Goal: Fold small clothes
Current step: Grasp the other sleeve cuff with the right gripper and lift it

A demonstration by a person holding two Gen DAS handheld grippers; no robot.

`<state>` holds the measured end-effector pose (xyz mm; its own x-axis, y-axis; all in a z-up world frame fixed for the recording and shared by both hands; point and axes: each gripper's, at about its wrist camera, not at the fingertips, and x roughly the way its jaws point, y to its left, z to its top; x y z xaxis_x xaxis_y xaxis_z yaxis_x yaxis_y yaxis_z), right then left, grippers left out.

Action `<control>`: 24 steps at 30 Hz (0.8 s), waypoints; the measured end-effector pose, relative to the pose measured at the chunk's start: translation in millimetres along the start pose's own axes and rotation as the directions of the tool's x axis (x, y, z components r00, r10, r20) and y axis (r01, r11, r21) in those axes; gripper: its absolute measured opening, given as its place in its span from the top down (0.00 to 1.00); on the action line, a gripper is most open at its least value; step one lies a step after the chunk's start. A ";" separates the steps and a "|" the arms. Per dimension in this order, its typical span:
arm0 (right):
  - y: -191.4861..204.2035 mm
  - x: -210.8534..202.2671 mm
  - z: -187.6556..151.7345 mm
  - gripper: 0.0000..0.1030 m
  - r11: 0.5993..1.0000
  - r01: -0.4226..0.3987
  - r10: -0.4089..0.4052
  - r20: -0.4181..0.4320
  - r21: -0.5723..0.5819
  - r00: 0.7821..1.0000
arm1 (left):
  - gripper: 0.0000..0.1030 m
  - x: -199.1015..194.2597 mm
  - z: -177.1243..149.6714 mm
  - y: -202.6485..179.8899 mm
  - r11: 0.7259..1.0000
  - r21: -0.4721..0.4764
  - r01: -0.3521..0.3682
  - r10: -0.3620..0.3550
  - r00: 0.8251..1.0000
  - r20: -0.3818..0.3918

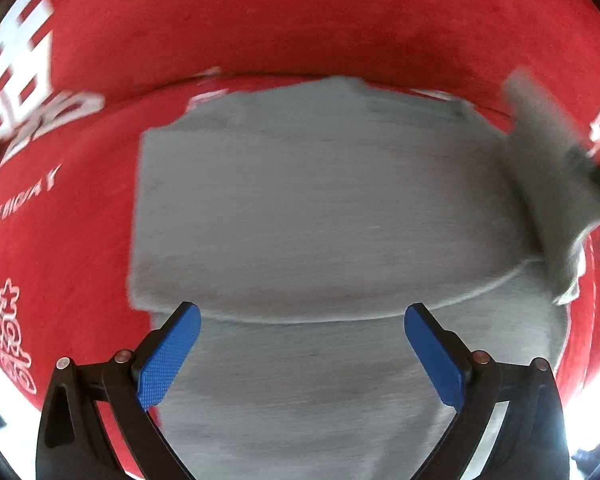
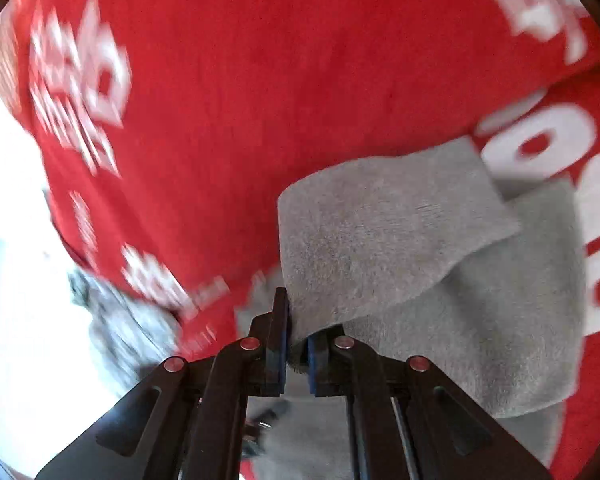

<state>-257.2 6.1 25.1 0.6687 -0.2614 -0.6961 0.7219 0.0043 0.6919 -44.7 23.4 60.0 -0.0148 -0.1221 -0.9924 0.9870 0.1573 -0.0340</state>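
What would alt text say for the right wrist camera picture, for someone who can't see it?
The right gripper, seen from just behind its black arms, is shut on an edge of a grey garment and lifts that part above a red cloth printed with blurred white characters. More grey fabric hangs folded below and to the right.

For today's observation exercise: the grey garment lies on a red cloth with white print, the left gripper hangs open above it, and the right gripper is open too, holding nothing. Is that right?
Not quite. The right gripper is shut on the grey garment, as the right wrist view shows. The red cloth and open left gripper are correct.
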 end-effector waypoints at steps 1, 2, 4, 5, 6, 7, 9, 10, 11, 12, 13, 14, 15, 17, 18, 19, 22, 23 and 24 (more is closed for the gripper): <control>1.2 17.9 -5.2 0.88 0.999 0.040 -0.041 -0.045 -0.006 0.998 | 0.01 1.1 -1.9 10.1 1.000 -0.016 -0.006 0.006 1.000 -0.004; -0.1 35.5 -10.8 0.88 0.997 0.083 -0.083 -0.096 -0.006 0.992 | 0.01 3.2 -3.7 19.8 0.999 -0.032 -0.011 0.011 1.000 -0.008; -8.0 55.4 -22.5 0.85 0.989 0.144 -0.138 -0.163 0.024 0.977 | 0.01 8.6 -6.2 29.6 0.998 -0.056 -0.017 0.017 1.000 -0.013; -12.9 55.9 -27.4 0.75 0.988 0.145 -0.134 -0.166 0.054 0.977 | 0.01 9.6 -7.8 36.3 0.997 -0.069 -0.017 0.017 1.000 -0.013; -18.7 51.9 -31.0 0.70 0.989 0.123 -0.108 -0.153 0.087 0.982 | 0.01 10.2 -9.1 42.0 0.997 -0.079 -0.016 0.015 1.000 -0.012; -23.4 44.1 -32.5 0.55 0.987 0.094 -0.078 -0.123 0.132 0.989 | 0.01 12.6 -9.9 45.2 0.996 -0.089 -0.015 0.014 1.000 -0.012; -31.1 26.1 -31.4 0.41 0.976 0.091 -0.085 -0.042 0.200 0.996 | 0.01 13.4 -12.0 54.9 0.994 -0.109 -0.008 0.006 1.000 -0.013; -35.4 19.2 -28.5 0.41 0.968 0.090 -0.092 -0.003 0.234 0.996 | 0.01 11.5 -13.3 60.1 0.993 -0.115 -0.002 0.001 1.000 -0.011; -41.7 14.8 -22.5 0.41 0.956 0.077 -0.090 0.033 0.282 0.995 | 0.01 10.0 -13.3 63.8 0.993 -0.121 0.006 -0.007 1.000 -0.006; -43.4 16.0 -17.6 0.41 0.945 0.070 -0.090 0.049 0.318 0.995 | 0.01 5.7 -14.4 66.4 0.992 -0.128 0.015 -0.015 1.000 0.002; -48.2 17.7 -11.7 0.48 0.932 0.056 -0.083 0.062 0.358 0.995 | 0.01 3.2 -13.5 69.1 0.990 -0.135 0.030 -0.029 1.000 0.011; -52.1 19.3 -4.0 0.72 0.924 0.034 -0.067 0.074 0.380 0.995 | 0.01 1.1 -12.1 72.8 0.987 -0.148 0.057 -0.055 0.998 0.019; -45.8 26.1 4.3 0.84 0.929 0.040 -0.071 0.071 0.367 0.995 | 0.01 -1.6 -10.4 78.0 0.981 -0.169 0.097 -0.093 0.995 0.030; -15.5 39.4 15.6 0.91 0.971 0.061 -0.075 0.054 0.230 0.996 | 0.01 -5.1 -6.0 85.6 0.967 -0.197 0.164 -0.156 0.986 0.054; 1.2 45.8 16.7 0.92 0.986 0.066 -0.072 0.035 0.154 0.997 | 0.01 -7.8 -3.6 90.2 0.956 -0.210 0.205 -0.194 0.978 0.070; 21.2 54.7 13.9 0.92 0.996 0.071 -0.072 0.005 0.060 0.997 | 0.01 -9.3 -1.1 94.2 0.944 -0.221 0.246 -0.234 0.969 0.083; 71.7 85.1 -11.8 0.92 0.974 0.101 -0.124 -0.106 -0.202 0.987 | 0.01 -6.2 6.1 100.4 0.911 -0.247 0.329 -0.315 0.944 0.097; 84.4 97.4 -24.9 0.92 0.953 0.116 -0.161 -0.145 -0.281 0.976 | 0.01 -3.6 7.8 100.8 0.903 -0.253 0.346 -0.332 0.938 0.096; 89.3 105.2 -34.6 0.92 0.939 0.122 -0.185 -0.171 -0.321 0.968 | 0.01 -0.3 9.0 100.0 0.899 -0.257 0.354 -0.342 0.935 0.091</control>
<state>-116.2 12.4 7.1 0.5443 -0.0888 -0.8342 0.8169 0.2822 0.5030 55.5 30.3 58.0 -0.3367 -0.2567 -0.9059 0.8411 0.3505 -0.4119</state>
